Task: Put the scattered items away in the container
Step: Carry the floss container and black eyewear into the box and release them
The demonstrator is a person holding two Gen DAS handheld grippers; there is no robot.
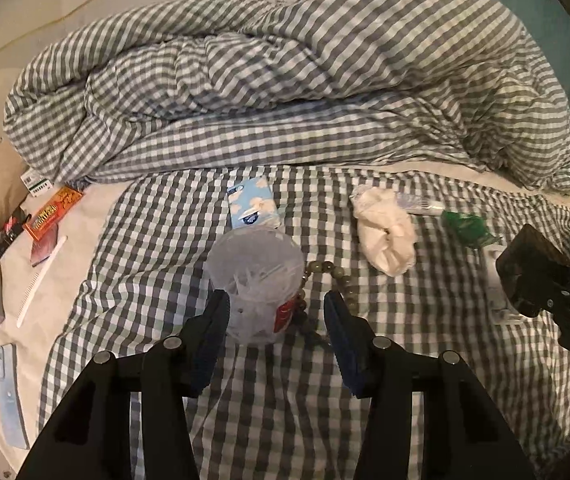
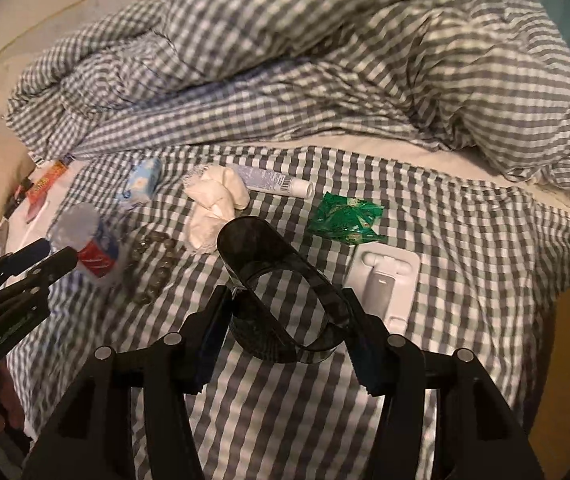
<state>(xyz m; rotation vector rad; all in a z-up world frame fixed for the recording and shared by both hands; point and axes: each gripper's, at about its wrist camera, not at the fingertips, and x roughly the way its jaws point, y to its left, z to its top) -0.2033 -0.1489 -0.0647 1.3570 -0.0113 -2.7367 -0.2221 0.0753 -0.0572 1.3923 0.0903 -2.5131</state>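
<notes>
A rumpled gingham duvet (image 1: pixel 285 80) is lying heaped across the far side of the checked bedsheet (image 1: pixel 245 400). On the sheet, a white sock (image 1: pixel 387 232), a green wrapper (image 2: pixel 345 220) and a bead bracelet (image 1: pixel 325 280) are lying scattered. The right gripper (image 2: pixel 285 312) is clenching a dark translucent container (image 2: pixel 277 280) above the sheet. The left gripper (image 1: pixel 273 320) is seemingly grasping a clear cotton-swab tub (image 1: pixel 255 280), though contact is unclear.

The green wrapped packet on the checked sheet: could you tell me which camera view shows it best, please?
The right wrist view: the green packet lies in plain sight, crinkled wrapper and printing visible. In the left wrist view the same packet sits far off at the right, smaller, darker and warped by the lens.
</notes>
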